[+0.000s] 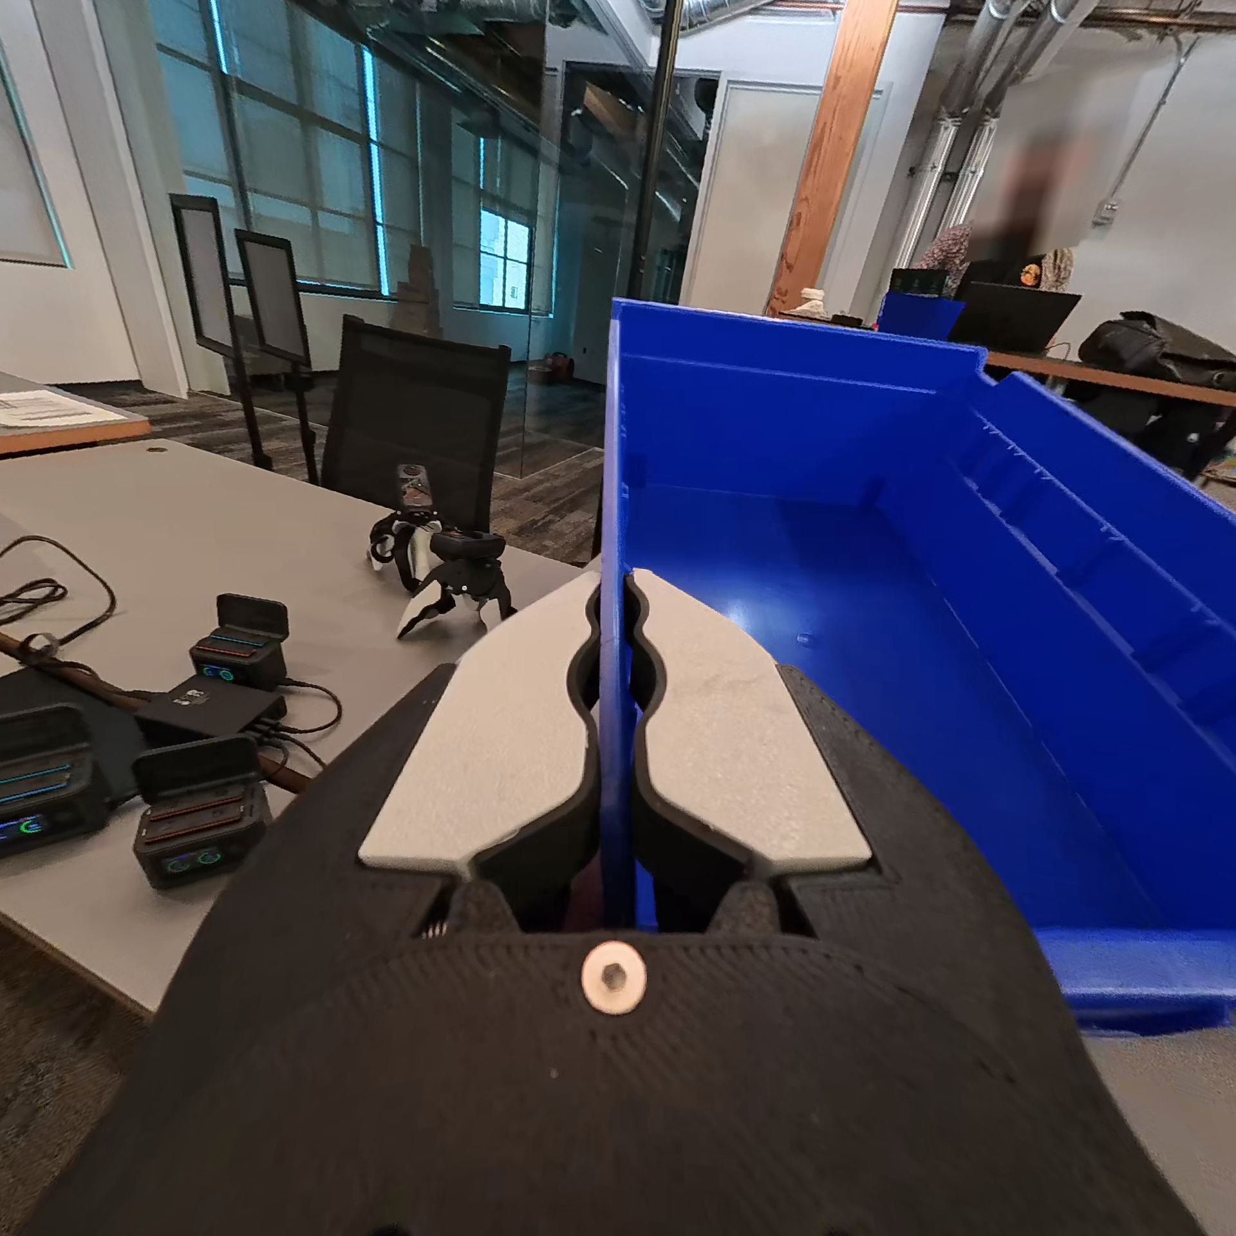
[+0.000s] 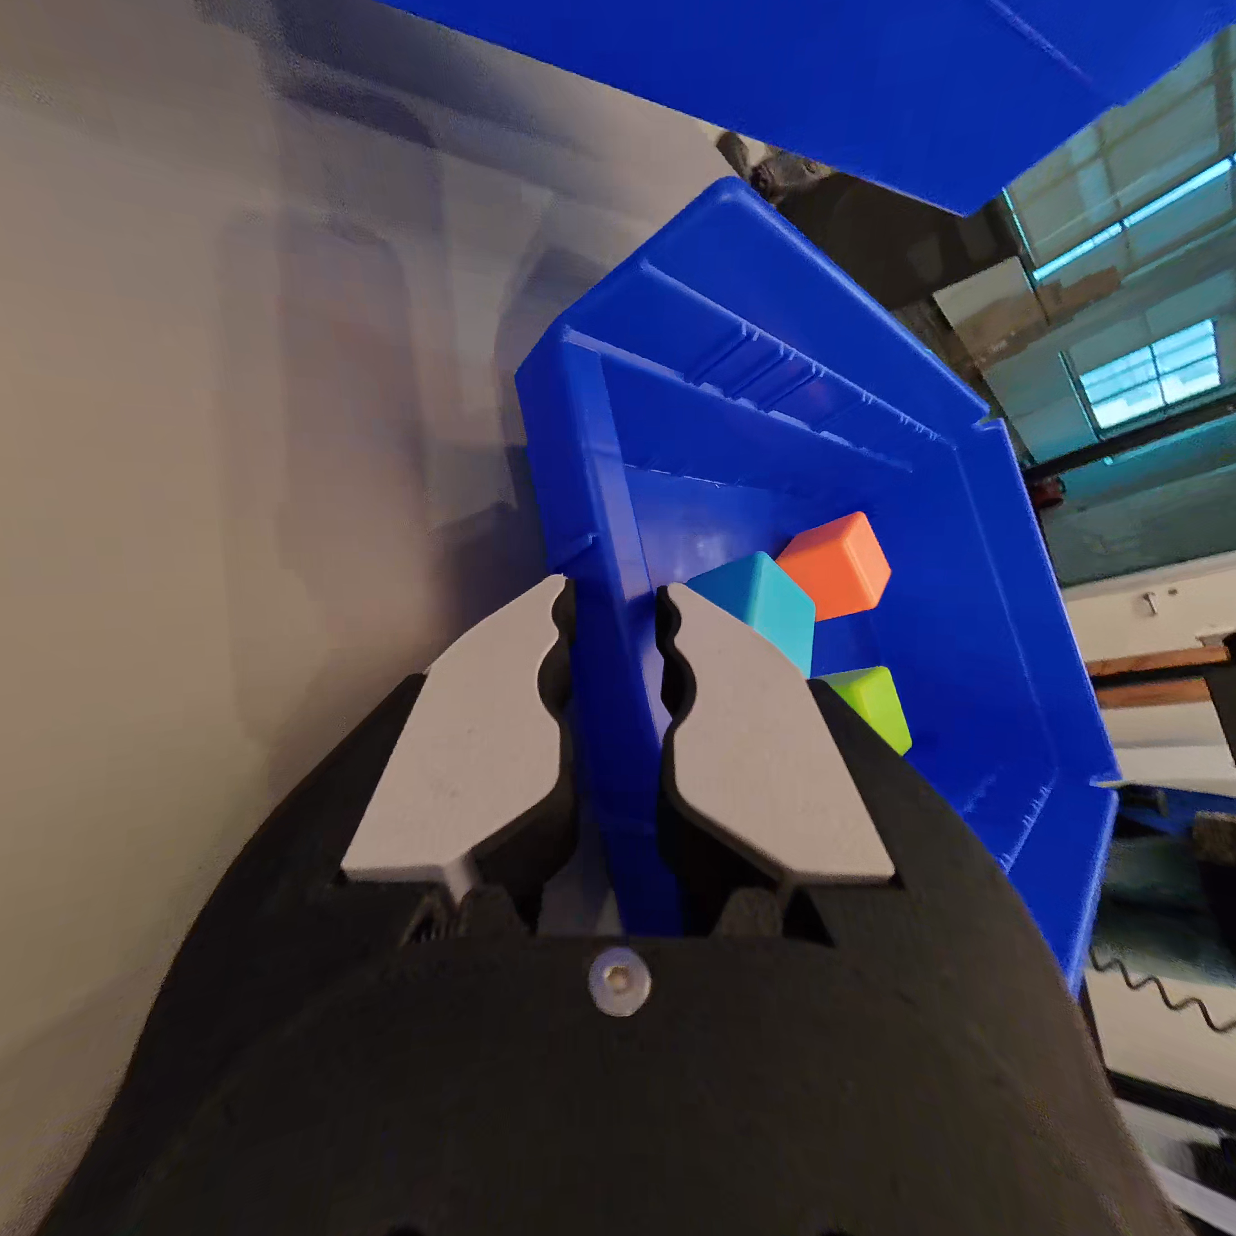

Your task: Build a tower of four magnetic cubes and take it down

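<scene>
My left gripper (image 1: 612, 578) is shut on the left side wall of a blue bin (image 1: 769, 428); the part of that bin I can see is empty. My right gripper (image 2: 612, 588) is shut on the side wall of a second blue bin (image 2: 736, 348), which is tilted in the blurred right wrist view. Inside it lie an orange cube (image 2: 836, 568), a light blue cube (image 2: 762, 602) touching it, and a green cube (image 2: 869, 702) partly hidden behind my right finger. The first bin's underside (image 2: 802, 80) shows above it.
On the grey table (image 1: 167, 522) left of the bin lie a spare gripper (image 1: 445, 575), several black charging cases (image 1: 241, 642) and cables. A black chair (image 1: 415, 415) stands behind the table. A person sits at a laptop (image 1: 1010, 321) far back right. The left gripper's tips are roughly 35 centimeters from the right gripper's.
</scene>
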The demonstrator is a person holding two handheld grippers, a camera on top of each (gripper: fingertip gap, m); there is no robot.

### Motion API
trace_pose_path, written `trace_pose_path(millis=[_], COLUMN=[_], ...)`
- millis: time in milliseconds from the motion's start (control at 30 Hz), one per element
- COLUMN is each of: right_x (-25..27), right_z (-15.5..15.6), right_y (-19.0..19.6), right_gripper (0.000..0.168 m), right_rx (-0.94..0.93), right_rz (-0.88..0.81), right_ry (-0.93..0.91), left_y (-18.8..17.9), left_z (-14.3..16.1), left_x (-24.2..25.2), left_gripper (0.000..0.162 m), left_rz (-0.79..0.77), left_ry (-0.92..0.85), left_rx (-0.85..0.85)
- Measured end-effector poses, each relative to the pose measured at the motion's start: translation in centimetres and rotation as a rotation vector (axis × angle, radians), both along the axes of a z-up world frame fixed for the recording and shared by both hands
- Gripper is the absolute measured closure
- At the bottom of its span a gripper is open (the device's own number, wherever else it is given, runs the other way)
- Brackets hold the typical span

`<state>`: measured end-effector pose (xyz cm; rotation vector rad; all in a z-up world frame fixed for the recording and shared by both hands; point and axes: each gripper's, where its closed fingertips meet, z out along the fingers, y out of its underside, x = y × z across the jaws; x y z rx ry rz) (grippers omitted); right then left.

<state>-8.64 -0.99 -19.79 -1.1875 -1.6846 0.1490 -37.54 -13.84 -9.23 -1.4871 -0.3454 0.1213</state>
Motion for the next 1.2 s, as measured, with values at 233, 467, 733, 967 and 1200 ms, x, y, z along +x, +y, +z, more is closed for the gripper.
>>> trace_pose_path(millis=[233,467,733,967,1200], right_x=[-4.7,-8.1,-10.3,-9.9,-3.7], right_z=[0.0,0.0,0.0,3.1,6.6], right_y=[6.0,10.5,14.1,13.6,8.6], right_gripper=[0.145,0.145,0.145,0.165,0.166], right_rx=[0.003,0.002,0.015,0.189,-0.065], right_rz=[-0.167,-0.274,-0.326,-0.29,-0.188], right_ry=[0.003,0.003,0.001,0.112,0.276], left_y=[-0.2,0.1,0.0,-0.2,-0.1], left_z=[0.8,1.8,2.4,3.1,4.8], left_x=[-0.7,-0.7,-0.3,0.7,3.2], left_gripper=[0.16,0.16,0.16,0.16,0.16], left_rz=[0.033,0.034,0.014,-0.027,-0.12], left_ry=[0.024,0.026,0.036,0.026,0.018], left_rx=[0.015,0.053,0.053,0.075,0.117])
